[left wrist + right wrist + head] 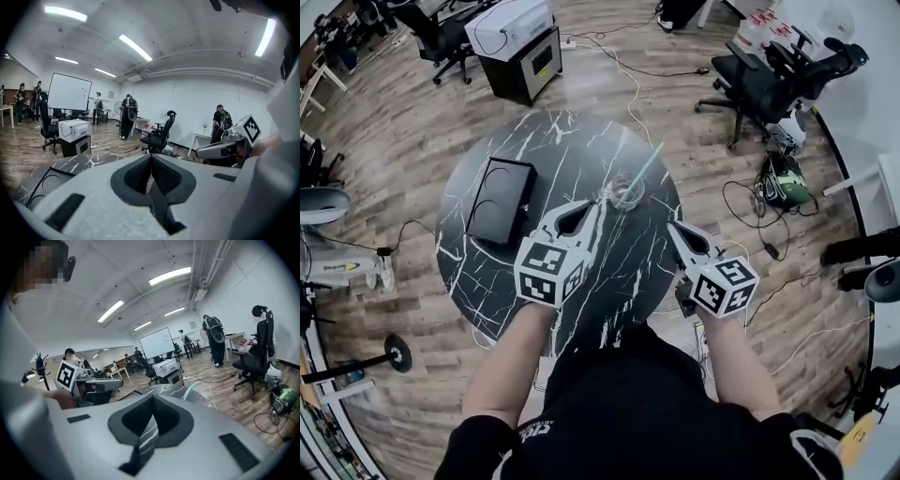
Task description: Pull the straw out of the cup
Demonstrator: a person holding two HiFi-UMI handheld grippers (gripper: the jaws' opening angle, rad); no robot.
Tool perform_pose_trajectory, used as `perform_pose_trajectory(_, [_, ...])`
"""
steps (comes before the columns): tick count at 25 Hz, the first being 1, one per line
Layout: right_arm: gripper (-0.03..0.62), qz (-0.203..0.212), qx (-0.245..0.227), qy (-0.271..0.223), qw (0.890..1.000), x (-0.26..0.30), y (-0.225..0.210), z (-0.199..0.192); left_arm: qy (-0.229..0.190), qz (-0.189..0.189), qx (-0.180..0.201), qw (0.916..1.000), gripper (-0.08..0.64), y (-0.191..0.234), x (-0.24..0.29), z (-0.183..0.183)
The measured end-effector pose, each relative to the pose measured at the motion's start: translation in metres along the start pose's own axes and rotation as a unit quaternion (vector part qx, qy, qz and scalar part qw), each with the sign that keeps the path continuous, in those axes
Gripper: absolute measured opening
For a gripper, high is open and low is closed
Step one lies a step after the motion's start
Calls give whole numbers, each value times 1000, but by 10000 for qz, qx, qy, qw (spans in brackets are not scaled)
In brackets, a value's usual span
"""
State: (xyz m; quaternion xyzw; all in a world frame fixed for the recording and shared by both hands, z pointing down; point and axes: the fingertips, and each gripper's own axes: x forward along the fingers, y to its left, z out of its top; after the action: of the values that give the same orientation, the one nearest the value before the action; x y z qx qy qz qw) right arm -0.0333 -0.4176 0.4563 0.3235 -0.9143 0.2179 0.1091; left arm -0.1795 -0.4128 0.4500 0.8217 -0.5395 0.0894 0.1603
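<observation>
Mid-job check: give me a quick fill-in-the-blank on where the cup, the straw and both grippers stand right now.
1. In the head view, the straw leans out of the cup toward the ____.
2. The black rectangular tray lies on the table to the cup's ____.
3. The left gripper and the right gripper both have their jaws ____, with nothing between them.
4. ____ gripper touches the straw.

Missing words: right; left; shut; Neither.
</observation>
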Motion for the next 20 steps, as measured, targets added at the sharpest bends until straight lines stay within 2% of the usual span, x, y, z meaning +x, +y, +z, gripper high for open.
perform_pose_trajectory(7, [5,158,214,131,9996,18,-31,-13,267,39,31,9996,11,2,45,-11])
perform_pose_trajectory(11, [5,123,339,167,9992,25,-52,-18,429,-24,-88,9990,12,2,71,-21])
perform_pose_trajectory(20, [5,19,557,292,9980,35,-79,-39,880,-355,-103,9954,100,0,134,-55])
